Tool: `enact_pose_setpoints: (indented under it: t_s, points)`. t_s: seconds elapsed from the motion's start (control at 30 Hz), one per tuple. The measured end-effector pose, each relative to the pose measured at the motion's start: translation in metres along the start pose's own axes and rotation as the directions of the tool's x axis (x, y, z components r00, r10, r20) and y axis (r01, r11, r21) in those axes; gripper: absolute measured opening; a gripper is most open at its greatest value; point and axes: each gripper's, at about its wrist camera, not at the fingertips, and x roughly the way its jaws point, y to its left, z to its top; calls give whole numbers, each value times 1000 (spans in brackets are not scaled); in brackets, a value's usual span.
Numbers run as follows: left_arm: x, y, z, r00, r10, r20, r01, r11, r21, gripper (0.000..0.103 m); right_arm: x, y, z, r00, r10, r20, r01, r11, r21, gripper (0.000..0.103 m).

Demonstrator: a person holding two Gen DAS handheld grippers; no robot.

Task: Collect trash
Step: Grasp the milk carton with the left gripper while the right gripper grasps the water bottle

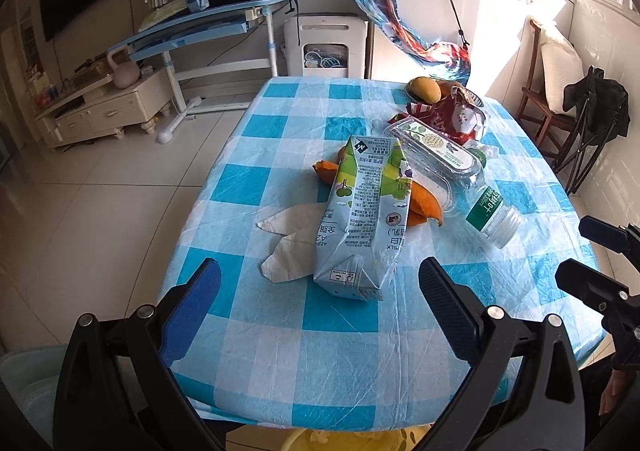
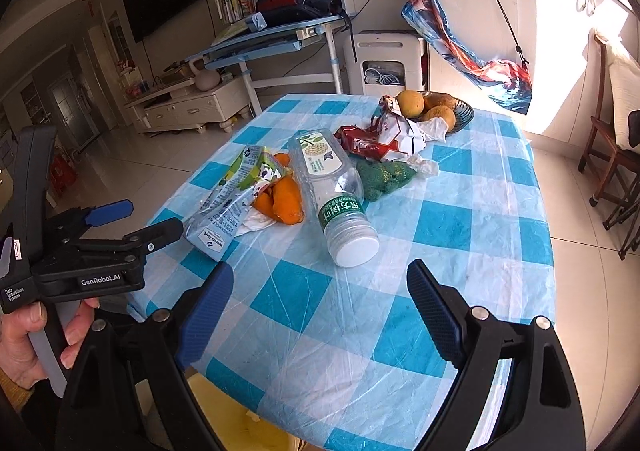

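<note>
Your left hand-held gripper (image 1: 320,287) hovers over the near edge of the table (image 1: 280,351), its blue-padded jaws spread wide with nothing between them. Your right hand-held gripper (image 2: 320,299) hangs over the same edge — jaws likewise wide apart and empty. The trash lies heaped around the middle of the table, on the blue-and-white checked cloth. A crumpled milk carton (image 1: 360,211) lies nearest the left gripper, partly over a white paper napkin (image 1: 292,239) and touching orange peel (image 1: 428,203). Just beside the peel, a clear plastic bottle (image 2: 340,203) lies on its side, white cap turned toward the near edge. A clear plastic box (image 1: 432,151) rests against the bottle. Beyond it, toward the far edge, sit a red-and-white snack wrapper (image 2: 384,139), a green cloth (image 2: 384,177) and a crumpled tissue (image 2: 424,165). A bowl of fruit (image 2: 464,115) stands near the far right corner.
</note>
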Motion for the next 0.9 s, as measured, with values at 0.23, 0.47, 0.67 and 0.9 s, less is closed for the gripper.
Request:
enact_pose_setpoints:
  t_s: [0.23,0.47,0.67,0.9]
  points:
    - [52,-9,24,996,-56,-69,58,998,28,89,36,3,25,999,-9,-33,6,996,-84,85]
    - [74,9,29,979,-181,-97,177,983,-42,51,69,8,45,999,-16,-44,10,990,-142,85]
    - [74,25,31,972,-221,-78,215,973,-85,50,101,6,65,996,1,-92,-15,989,-150,84]
    - [73,38,31,969,-239,-71,227,964,-141,50,128,-3,69,984,16,-178,-34,995,-97,58]
